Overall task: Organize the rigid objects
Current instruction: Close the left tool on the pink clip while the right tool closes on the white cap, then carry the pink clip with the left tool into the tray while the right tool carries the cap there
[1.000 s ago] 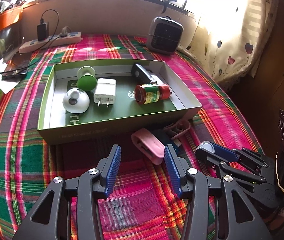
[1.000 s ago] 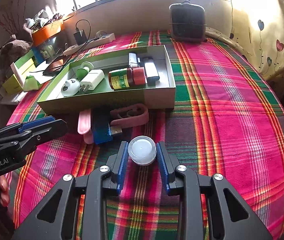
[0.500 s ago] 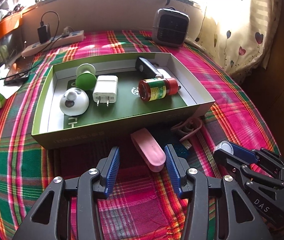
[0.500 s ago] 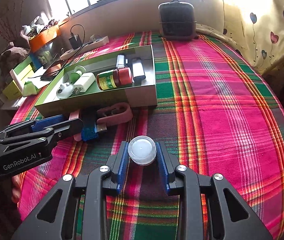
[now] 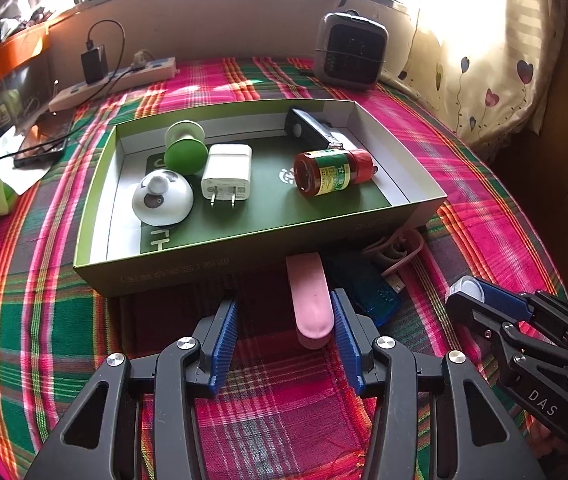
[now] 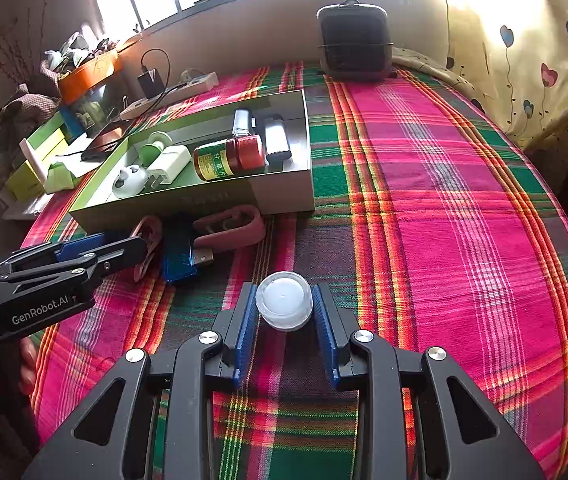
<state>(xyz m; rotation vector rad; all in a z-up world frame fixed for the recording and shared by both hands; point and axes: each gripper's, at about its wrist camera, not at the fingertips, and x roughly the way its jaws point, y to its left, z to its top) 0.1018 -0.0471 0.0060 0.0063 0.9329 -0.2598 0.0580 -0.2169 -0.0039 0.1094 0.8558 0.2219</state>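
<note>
A green open box (image 5: 96,216) on the plaid cloth holds a white dome, a green suction cup, a white charger (image 5: 226,176), a red-capped bottle (image 5: 330,172) and a black device. In front of it lie a pink oblong piece (image 5: 310,300), a blue USB stick (image 5: 368,284) and a pink clip (image 5: 400,250). My left gripper (image 5: 284,320) is open, with the pink piece's near end between its fingers, close to the right finger. My right gripper (image 6: 284,306) is shut on a white round cap (image 6: 283,306), held above the cloth; it shows in the left wrist view (image 5: 466,290).
A dark heater (image 5: 350,50) stands at the back by the wall. A power strip (image 5: 112,84) with a plugged charger lies at the back left. A phone, papers and small boxes sit at the left edge (image 6: 40,160). A heart-patterned curtain (image 6: 524,60) hangs at the right.
My left gripper has moved forward toward the box, so the pink piece now lies between its fingers. My right gripper still holds the white cap and has shifted slightly.
</note>
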